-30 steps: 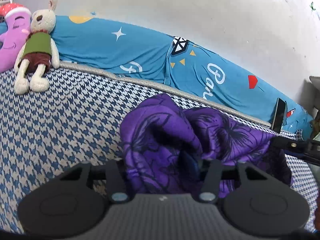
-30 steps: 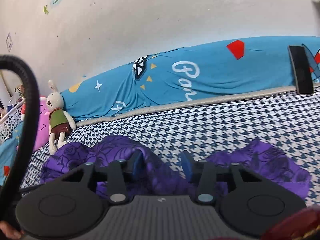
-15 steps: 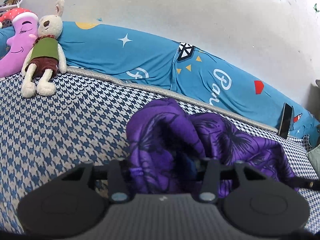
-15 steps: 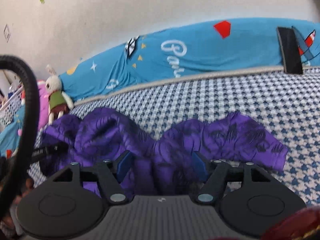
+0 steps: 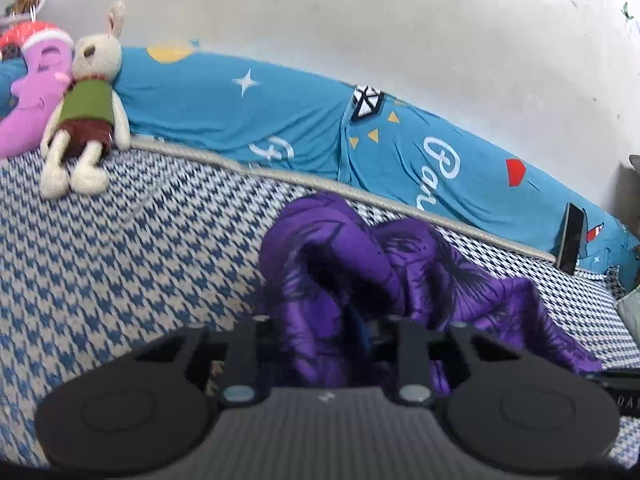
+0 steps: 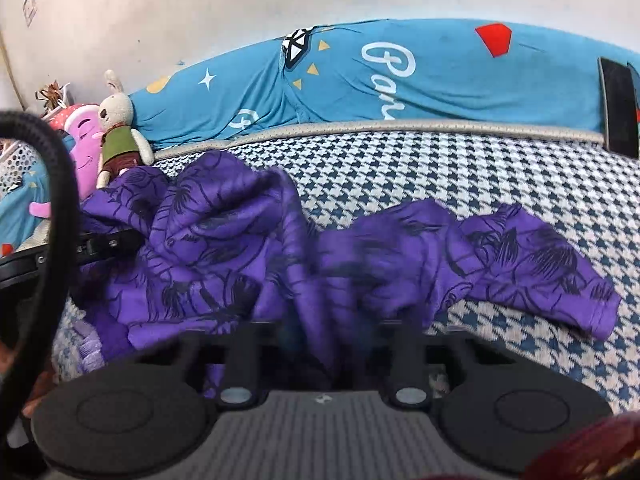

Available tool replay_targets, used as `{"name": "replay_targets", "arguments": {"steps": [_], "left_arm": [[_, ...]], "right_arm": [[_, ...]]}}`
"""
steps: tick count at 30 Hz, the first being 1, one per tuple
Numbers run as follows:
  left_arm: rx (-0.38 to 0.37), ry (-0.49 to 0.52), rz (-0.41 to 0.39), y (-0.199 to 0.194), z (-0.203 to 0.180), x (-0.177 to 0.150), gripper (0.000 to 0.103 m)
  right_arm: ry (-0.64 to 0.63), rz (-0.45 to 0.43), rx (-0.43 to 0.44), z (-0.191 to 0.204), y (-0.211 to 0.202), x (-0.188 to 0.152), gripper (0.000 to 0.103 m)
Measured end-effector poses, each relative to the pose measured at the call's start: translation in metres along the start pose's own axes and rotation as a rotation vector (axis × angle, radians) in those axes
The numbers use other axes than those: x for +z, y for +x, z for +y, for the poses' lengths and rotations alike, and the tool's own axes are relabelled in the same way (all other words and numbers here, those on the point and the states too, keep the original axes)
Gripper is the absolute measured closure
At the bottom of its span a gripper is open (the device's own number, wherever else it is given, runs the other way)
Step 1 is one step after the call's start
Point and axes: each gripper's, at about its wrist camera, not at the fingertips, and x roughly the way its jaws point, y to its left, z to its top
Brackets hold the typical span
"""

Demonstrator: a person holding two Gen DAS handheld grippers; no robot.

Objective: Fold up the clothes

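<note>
1. The purple garment (image 6: 256,248) with a dark print lies bunched on the houndstooth bed cover (image 6: 460,176), one sleeve trailing out to the right.
2. The left gripper (image 5: 324,332) has cloth bunched between its fingers, clamped on it.
3. The right gripper (image 6: 328,340) also has a fold between its fingers (blurred, so I cannot tell whether it grips).
4. A blue sheet (image 5: 248,120) lines the wall behind; a stuffed rabbit (image 5: 86,116) leans there.

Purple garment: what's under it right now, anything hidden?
Around the purple garment only the houndstooth bed cover shows, so it lies on that. Both the left gripper and right gripper have fingertips buried in folds; anything beneath stays covered.
</note>
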Motion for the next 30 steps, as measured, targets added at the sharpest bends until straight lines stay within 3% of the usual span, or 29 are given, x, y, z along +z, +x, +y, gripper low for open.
{"name": "replay_targets", "arguments": {"steps": [11,15,22,30], "left_arm": [[0.138,0.084,-0.209,-0.025,-0.007,0.029,0.087],[0.143,0.084,-0.220,-0.020,-0.004,0.042,0.087],[0.148,0.063,-0.200,-0.004,0.003,0.056,0.087],[0.165,0.063,-0.251,0.015,-0.004,0.081,0.087]], "right_arm": [[-0.005,-0.330,-0.035,0.015,-0.030,0.027,0.091],[-0.031,-0.423,-0.068,0.024,-0.034,0.036,0.091],[-0.009,-0.499,-0.107,0.019,-0.026,0.062,0.091],[0.033,-0.595,-0.144,0.010,-0.019,0.087,0.091]]}}
